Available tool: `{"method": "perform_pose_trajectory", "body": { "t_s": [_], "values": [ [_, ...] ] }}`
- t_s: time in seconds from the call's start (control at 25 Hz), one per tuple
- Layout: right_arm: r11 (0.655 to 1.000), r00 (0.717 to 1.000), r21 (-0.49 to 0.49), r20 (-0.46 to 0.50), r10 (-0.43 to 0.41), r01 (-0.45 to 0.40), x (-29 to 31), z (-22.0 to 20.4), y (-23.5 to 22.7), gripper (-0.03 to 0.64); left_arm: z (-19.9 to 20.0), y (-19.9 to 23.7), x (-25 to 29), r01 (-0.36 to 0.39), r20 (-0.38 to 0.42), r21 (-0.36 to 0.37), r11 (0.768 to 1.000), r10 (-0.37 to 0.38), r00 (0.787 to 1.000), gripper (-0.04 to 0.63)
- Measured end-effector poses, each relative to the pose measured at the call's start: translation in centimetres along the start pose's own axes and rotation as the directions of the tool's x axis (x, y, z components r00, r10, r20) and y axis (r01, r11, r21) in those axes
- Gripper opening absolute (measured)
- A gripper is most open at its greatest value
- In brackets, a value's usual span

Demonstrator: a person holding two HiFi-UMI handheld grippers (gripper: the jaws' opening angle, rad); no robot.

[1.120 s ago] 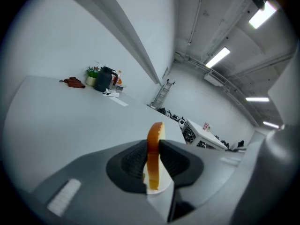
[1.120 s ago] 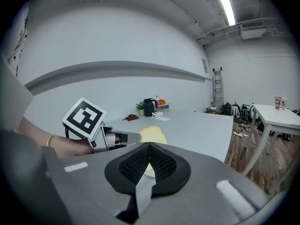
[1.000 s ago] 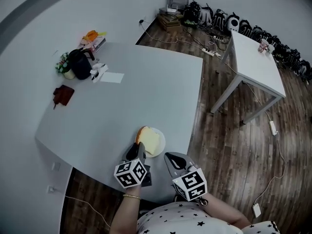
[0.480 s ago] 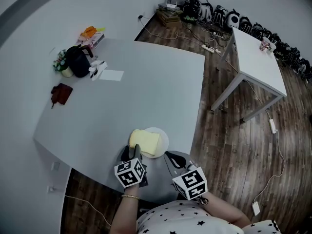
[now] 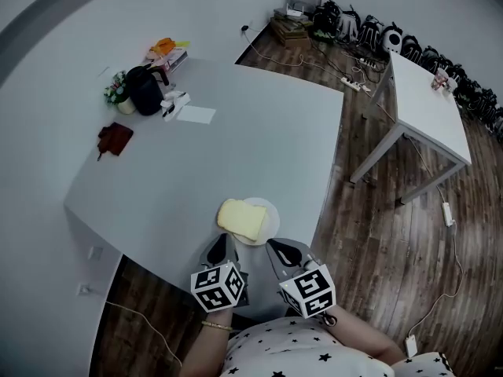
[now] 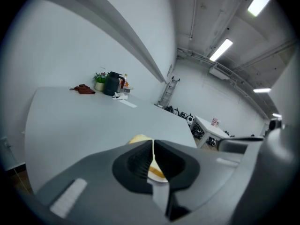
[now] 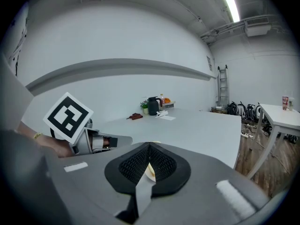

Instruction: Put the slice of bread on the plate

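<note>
One slice of bread lies flat on the small white plate, with its left end reaching out past the rim. The plate sits near the front edge of the grey table, just ahead of the person. The left gripper points at the slice from just short of the plate and does not touch it. Its jaws are closing, all but met, with nothing between them. Close beside it, the right gripper is clenched on nothing, its jaws pressed together and its tip near the plate's front rim. Well apart, at the table's far left corner, stand a black jug and a small potted plant, with a sheet of paper and a dark red cloth nearby. A second white table stands on the wooden floor to the right
</note>
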State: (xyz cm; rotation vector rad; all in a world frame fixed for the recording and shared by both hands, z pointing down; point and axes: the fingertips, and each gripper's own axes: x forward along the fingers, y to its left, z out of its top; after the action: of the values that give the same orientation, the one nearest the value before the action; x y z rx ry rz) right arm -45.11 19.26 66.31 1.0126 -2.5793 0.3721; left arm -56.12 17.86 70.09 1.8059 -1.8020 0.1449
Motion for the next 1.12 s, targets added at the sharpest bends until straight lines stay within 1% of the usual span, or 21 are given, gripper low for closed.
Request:
{"method": "perform_pose_trajectory", "body": {
  "t_s": [0.04,0.12,0.24,0.32,0.6,0.88,1.12],
  "values": [
    [1.0,1.0,-0.003,0.003,0.007,-0.007,-0.2,0.0,0.2,-0.002,0.1,-0.6,-0.8,0.004,0.01,0.004,1.0,-0.004,1.0,0.009],
    [1.0,1.0,-0.008,0.008,0.025,-0.024,-0.6,-0.2,0.8,-0.002,0.3,-1.8,-2.3,0.012,0.029,0.027,1.0,-0.013,0.999,0.009],
    [0.999,0.999,-0.014,0.004,0.049,-0.049,-1.1,-0.5,1.4,-0.002,0.4,-3.5,-4.2,0.025,0.055,0.089,0.996,-0.03,0.998,0.008],
    [0.998,0.998,-0.019,-0.001,0.065,-0.065,-1.3,-0.8,1.8,-0.002,0.4,-4.2,-4.9,0.033,0.062,0.11,0.993,-0.04,0.997,0.008],
    [0.994,0.995,-0.048,-0.003,0.103,-0.103,-2.4,-1.0,2.7,-0.002,0.2,-5.0,-6.3,0.027,0.085,0.104,0.994,-0.036,0.996,0.008],
    [0.992,0.993,-0.054,-0.002,0.114,-0.114,-3.7,-1.6,2.9,-0.002,-0.6,-6.2,-7.3,0.027,0.084,0.116,0.993,-0.037,0.996,0.008],
    [0.992,0.993,-0.059,0.003,0.116,-0.115,-4.1,-1.6,2.9,-0.002,-0.7,-6.2,-7.7,0.019,0.085,0.113,0.993,-0.029,0.996,0.008]
  ]
}}
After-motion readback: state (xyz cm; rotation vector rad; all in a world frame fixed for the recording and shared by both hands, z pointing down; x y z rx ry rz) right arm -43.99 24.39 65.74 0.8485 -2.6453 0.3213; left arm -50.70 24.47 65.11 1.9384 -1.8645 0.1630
